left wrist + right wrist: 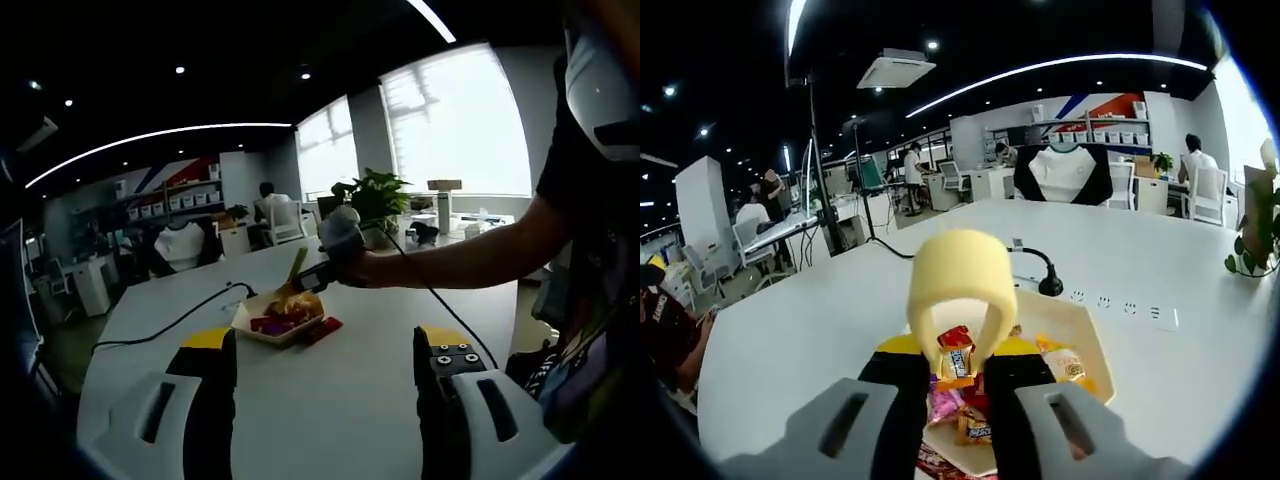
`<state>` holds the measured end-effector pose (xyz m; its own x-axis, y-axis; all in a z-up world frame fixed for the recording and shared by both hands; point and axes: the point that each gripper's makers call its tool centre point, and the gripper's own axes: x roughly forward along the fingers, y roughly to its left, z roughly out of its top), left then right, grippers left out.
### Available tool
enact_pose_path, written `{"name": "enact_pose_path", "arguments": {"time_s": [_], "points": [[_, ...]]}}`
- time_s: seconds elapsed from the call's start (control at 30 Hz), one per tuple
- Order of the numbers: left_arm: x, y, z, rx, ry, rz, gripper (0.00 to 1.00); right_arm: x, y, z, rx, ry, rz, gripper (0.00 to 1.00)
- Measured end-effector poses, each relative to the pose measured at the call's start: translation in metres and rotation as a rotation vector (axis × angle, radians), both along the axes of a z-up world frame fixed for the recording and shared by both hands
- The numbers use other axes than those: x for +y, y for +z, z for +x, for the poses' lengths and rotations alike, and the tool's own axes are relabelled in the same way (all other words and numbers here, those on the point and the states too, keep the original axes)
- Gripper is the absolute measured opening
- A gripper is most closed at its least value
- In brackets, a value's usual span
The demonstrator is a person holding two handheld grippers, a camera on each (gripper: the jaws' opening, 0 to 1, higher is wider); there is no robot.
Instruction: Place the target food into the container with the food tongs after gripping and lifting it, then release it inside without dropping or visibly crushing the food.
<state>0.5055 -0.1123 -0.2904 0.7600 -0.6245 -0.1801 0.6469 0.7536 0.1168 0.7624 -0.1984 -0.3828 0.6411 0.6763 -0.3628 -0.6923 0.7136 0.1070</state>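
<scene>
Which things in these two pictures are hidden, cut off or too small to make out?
- Right gripper view: the tips of the yellow tongs end among the wrapped snacks in the tray; whether they grip one is unclear.
- Right gripper view: the right gripper hides the tray's near part.
- Left gripper view: the tray's contents are too small to identify.

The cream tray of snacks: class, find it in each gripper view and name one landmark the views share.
Left gripper view: the cream tray lies centre-left on the white table, beyond the open left gripper; the right gripper reaches over it.
Right gripper view: the tray sits low centre, behind the yellow tongs held in the right gripper.
Shared landmark: the black-and-white garment.
</scene>
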Motion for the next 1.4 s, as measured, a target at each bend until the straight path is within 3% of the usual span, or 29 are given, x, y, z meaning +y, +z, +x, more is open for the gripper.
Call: {"name": "enact_pose_path", "arguments": {"time_s": [0.57, 1.13, 1.4], "points": [[0.001, 0.003, 0.0, -0.005, 0.005, -0.003, 0.77, 0.004, -0.004, -0.002, -0.028, 0.037, -0.064, 0.18], [-0.004, 0.004, -0.003, -0.008, -0.009, -0.002, 0.77, -0.02, 0.016, -0.024, -0.06, 0.031, 0.001, 0.2], [-0.008, 0.005, -0.001, -0.011, -0.016, -0.008, 0.77, -0.043, 0.021, -0.031, -0.076, 0.013, -0.002, 0.2]]}}
